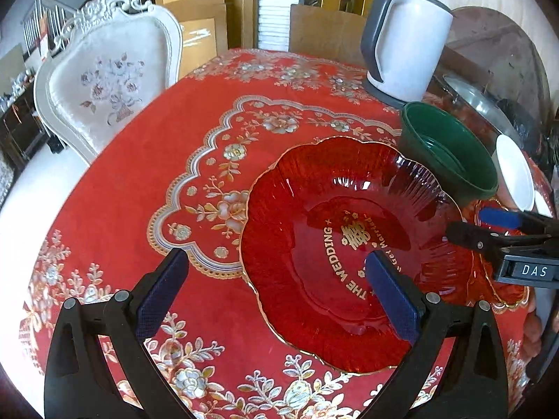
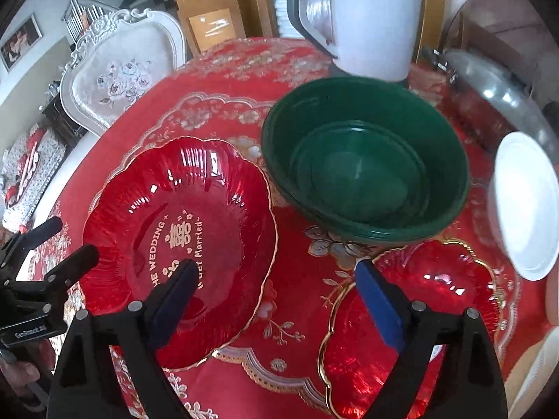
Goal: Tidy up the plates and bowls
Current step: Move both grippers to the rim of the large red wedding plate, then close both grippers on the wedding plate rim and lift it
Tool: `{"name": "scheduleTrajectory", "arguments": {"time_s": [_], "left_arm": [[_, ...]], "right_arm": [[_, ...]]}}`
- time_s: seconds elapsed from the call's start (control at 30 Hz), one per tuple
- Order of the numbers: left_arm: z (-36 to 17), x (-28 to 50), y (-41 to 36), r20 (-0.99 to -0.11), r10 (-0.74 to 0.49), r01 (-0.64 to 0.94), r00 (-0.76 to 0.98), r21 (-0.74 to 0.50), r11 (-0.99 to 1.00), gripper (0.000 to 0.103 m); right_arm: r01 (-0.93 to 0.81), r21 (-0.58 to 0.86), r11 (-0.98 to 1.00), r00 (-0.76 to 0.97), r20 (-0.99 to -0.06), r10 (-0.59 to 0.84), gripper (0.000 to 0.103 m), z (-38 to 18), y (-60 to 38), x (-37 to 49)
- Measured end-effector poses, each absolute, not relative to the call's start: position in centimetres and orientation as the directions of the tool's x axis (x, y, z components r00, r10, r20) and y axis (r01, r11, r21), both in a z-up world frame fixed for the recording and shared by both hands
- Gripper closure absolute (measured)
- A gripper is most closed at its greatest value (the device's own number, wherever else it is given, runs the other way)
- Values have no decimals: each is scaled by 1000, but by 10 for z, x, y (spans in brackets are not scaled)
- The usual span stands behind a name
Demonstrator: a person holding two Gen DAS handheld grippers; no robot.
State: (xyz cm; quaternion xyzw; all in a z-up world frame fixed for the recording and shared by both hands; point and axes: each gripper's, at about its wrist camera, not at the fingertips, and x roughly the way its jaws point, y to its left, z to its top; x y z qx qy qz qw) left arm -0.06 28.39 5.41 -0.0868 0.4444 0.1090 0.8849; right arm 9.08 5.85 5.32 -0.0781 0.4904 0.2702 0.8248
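Note:
A large red glass wedding plate (image 1: 353,244) with a gold rim lies on the red tablecloth; it also shows in the right wrist view (image 2: 195,223). A smaller red gold-rimmed plate (image 2: 419,317) lies to its right. Stacked green bowls (image 2: 367,171) stand behind them, also seen in the left wrist view (image 1: 450,150). A white bowl (image 2: 527,206) is at the far right. My left gripper (image 1: 276,286) is open, its right finger over the large plate. My right gripper (image 2: 276,296) is open above the gap between the two red plates, and shows in the left wrist view (image 1: 489,225).
A white electric kettle (image 1: 408,38) stands at the back of the table (image 1: 139,160). A glass pot lid (image 2: 499,90) lies at the back right. A white upholstered chair (image 1: 108,76) stands behind the table on the left.

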Motion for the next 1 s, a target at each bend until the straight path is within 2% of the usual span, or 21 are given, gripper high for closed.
{"name": "scheduleTrajectory", "arguments": {"time_s": [0.13, 0.5, 0.57, 0.7, 0.8, 1.0], "left_arm": [[51, 3, 283, -814, 121, -274, 568, -48, 961, 1], [47, 10, 284, -807, 166, -297, 567, -13, 955, 1], [47, 11, 285, -805, 167, -297, 569, -12, 955, 1], [47, 12, 285, -801, 170, -293, 574, -8, 956, 2], [47, 13, 283, -796, 180, -291, 578, 5, 957, 2], [43, 15, 282, -795, 198, -289, 574, 30, 957, 9]], "right_arm": [[-508, 170, 844, 360, -849, 387, 19, 49, 55, 94], [-519, 175, 837, 354, -847, 397, 19, 46, 66, 92], [-516, 185, 836, 352, -845, 404, 29, 45, 66, 94], [-510, 192, 838, 340, -850, 402, 32, 40, 68, 97], [-508, 203, 837, 334, -849, 409, 42, 37, 67, 97], [-515, 199, 834, 336, -848, 410, 43, 34, 69, 96]]}}
